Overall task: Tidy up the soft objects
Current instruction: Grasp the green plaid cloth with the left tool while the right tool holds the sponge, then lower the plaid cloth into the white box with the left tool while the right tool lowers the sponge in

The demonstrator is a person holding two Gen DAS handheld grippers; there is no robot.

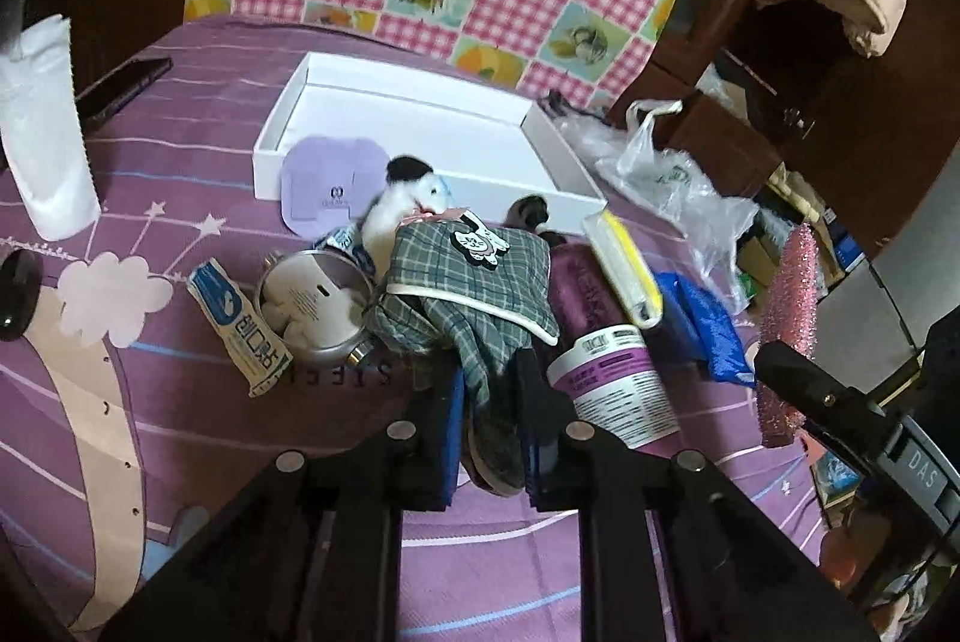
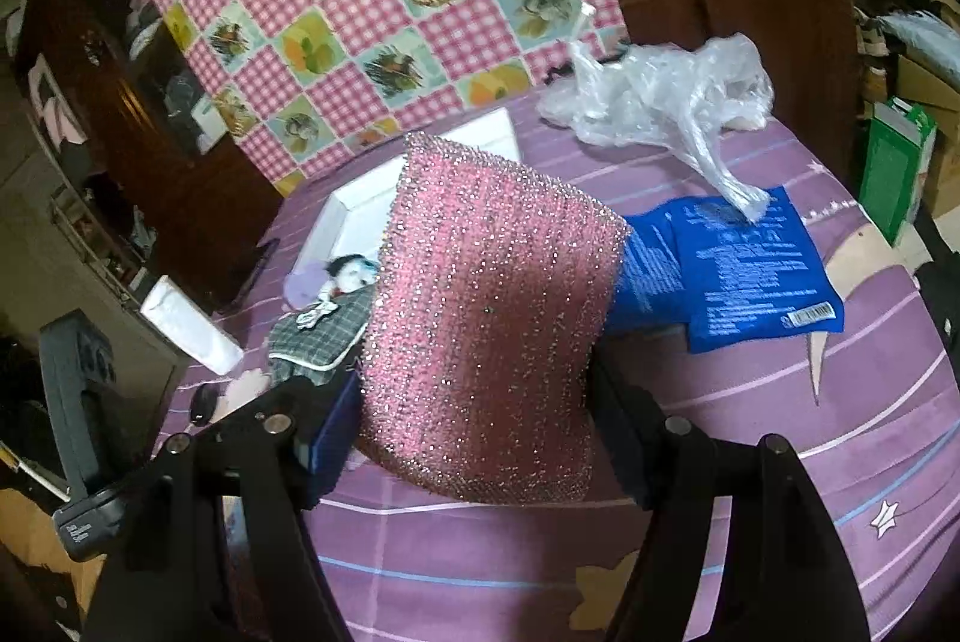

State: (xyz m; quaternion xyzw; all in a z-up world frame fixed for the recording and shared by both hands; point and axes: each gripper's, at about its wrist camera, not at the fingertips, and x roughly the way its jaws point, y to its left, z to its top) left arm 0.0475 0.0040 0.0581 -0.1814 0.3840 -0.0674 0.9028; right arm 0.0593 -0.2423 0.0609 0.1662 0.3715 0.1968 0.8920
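Observation:
A plush cat doll (image 1: 474,276) in a grey plaid dress lies on the purple bedsheet, in front of an open white box (image 1: 414,84). My left gripper (image 1: 492,438) is shut on the doll's lower end, with the grey cloth and a foot pinched between the blue pads. In the right wrist view my right gripper (image 2: 477,432) is shut on a pink glittery scouring sponge (image 2: 486,342), held upright above the sheet. That sponge (image 1: 786,330) also shows at the right of the left wrist view. The doll (image 2: 324,336) and the white box (image 2: 354,216) lie beyond the sponge, to its left.
Around the doll lie a purple bottle (image 1: 606,360), a round tin of cotton balls (image 1: 312,306), a white-blue tube (image 1: 240,324) and a yellow-white pack (image 1: 624,270). A blue packet (image 2: 750,276) and a clear plastic bag (image 2: 660,96) lie to the right. A tissue pack (image 1: 48,132) and a phone (image 1: 120,87) lie at the left.

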